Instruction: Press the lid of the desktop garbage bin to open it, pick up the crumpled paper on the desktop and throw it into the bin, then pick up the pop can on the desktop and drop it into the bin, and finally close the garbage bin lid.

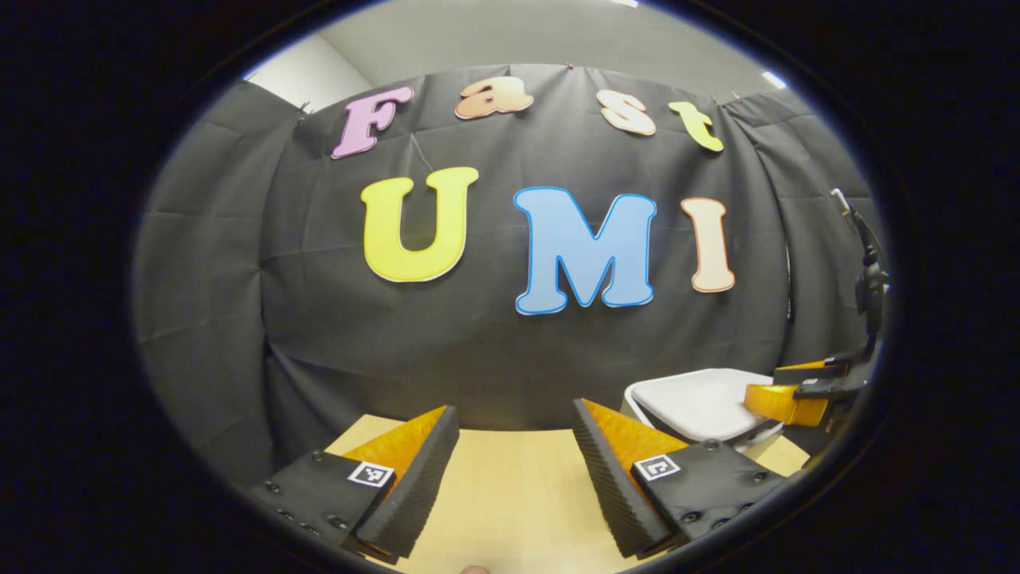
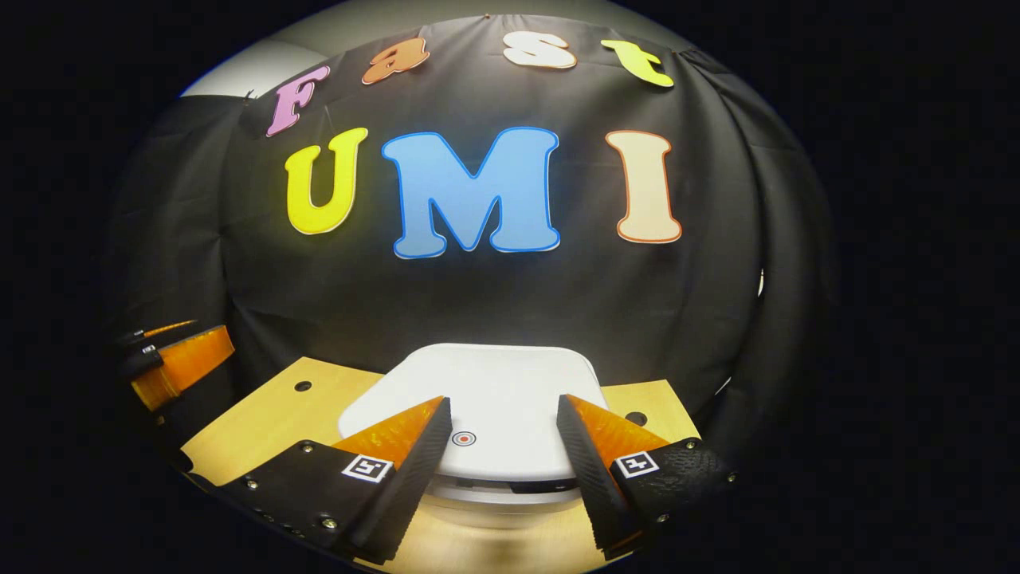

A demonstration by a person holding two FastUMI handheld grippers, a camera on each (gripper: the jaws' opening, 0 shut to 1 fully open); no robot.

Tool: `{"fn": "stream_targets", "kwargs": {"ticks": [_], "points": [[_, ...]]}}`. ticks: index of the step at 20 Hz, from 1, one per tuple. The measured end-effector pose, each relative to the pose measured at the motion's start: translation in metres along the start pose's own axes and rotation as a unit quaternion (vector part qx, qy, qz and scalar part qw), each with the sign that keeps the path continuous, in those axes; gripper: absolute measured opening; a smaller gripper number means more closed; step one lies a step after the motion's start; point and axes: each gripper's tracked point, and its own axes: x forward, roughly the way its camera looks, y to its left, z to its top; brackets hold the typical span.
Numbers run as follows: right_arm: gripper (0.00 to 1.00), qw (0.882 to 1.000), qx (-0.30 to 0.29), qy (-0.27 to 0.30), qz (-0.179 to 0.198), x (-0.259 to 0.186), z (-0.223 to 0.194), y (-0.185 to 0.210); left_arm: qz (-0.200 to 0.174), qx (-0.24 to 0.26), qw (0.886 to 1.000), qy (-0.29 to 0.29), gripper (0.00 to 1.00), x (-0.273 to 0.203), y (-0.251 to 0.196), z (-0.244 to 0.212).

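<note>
The garbage bin (image 2: 478,399) sits toward the tabletop's (image 2: 255,422) back edge, white lid down, a small round button mark (image 2: 464,438) near the lid's front rim. Right gripper (image 2: 504,414) hangs over that lid, jaws wide apart, holding nothing. Left gripper (image 1: 516,426), spread wide and empty too, faces bare tabletop, the bin off at its right.

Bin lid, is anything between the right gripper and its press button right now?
Nothing visible. In the right gripper view the right gripper is open, and the round button on the closed white bin lid shows unobstructed between its fingers.
</note>
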Motion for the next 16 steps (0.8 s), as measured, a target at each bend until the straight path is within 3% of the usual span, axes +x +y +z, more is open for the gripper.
{"fn": "stream_targets", "kwargs": {"ticks": [6, 16], "points": [[0.87, 1.000, -0.009, 0.015, 0.000, 0.000, -0.018, 0.002, -0.002, 0.003, 1.000, -0.005, 0.97, -0.003, -0.002, 0.005], [0.87, 1.000, -0.013, -0.020, -0.011, 0.001, -0.023, 0.003, -0.010, 0.002, 1.000, -0.005, 0.97, -0.007, -0.010, 0.007]]}}
